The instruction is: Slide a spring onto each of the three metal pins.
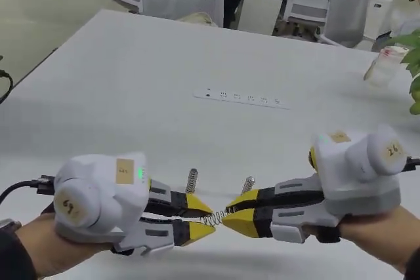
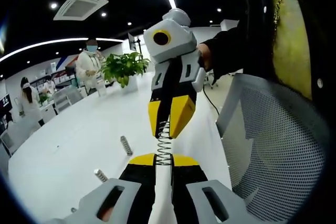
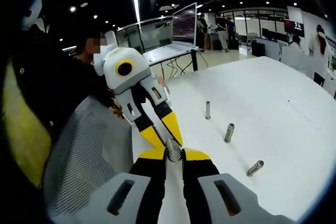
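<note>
Tip to tip, left tool [image 1: 202, 218] and right tool [image 1: 231, 215] each pinch an end of the spring [image 1: 215, 217], its axis running left-right; a bare pin [image 3: 208, 109] stands farther off.

The spring [image 1: 218, 216] pinched between both claws is bare wire coil, grey metal with a dull gleam. The left gripper [image 1: 205, 220] and the right gripper [image 1: 231, 214] have smooth matt white plastic shells, black jaw arms and faintly glossy yellow tips. Beyond the tips the table [image 1: 197, 63] is smooth, matt white. Beside the left claw, the chair back [image 2: 278, 140] is grey woven mesh.
</note>
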### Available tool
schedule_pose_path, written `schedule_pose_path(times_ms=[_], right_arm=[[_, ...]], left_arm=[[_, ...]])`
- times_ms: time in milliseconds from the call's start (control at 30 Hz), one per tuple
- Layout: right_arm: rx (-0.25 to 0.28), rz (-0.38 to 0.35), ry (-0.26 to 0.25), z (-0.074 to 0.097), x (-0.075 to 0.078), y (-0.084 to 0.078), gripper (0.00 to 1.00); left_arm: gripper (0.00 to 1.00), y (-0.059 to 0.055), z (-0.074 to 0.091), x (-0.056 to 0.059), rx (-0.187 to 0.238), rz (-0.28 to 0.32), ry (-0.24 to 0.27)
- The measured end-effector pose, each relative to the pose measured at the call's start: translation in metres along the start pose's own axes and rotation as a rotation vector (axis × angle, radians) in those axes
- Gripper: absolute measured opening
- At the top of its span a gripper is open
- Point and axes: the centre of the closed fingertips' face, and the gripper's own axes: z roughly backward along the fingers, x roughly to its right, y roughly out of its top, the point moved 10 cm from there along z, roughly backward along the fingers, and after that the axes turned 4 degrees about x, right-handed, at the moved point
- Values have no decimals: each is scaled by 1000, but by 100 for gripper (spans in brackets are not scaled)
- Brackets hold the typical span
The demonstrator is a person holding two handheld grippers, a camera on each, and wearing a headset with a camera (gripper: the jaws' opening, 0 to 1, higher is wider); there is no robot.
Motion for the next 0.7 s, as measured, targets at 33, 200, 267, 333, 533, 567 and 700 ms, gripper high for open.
schedule_pose_path(times_ms=[33, 200, 267, 333, 533, 567, 700], right_arm=[[-27, 24, 5, -1, 0, 3, 8], [-101, 90, 20, -5, -2, 16, 8], [-129, 102, 23, -7, -1, 21, 8], [-155, 121, 30, -9, -1, 25, 8], [-224, 165, 44, -14, -3, 36, 8], [-233, 171, 44, -15, -3, 37, 8], [-274, 200, 46, -16, -6, 43, 8]], left_arm=[[2, 0, 0, 0, -3, -4, -1], [2, 0, 1, 0, -6, -11, 7], [2, 0, 2, -1, -3, -8, 13], [2, 0, 3, -2, -3, -8, 18], [2, 0, 4, -1, -3, -5, 25], [2, 0, 4, -1, -2, -5, 26], [2, 0, 5, -1, 1, -4, 28]])
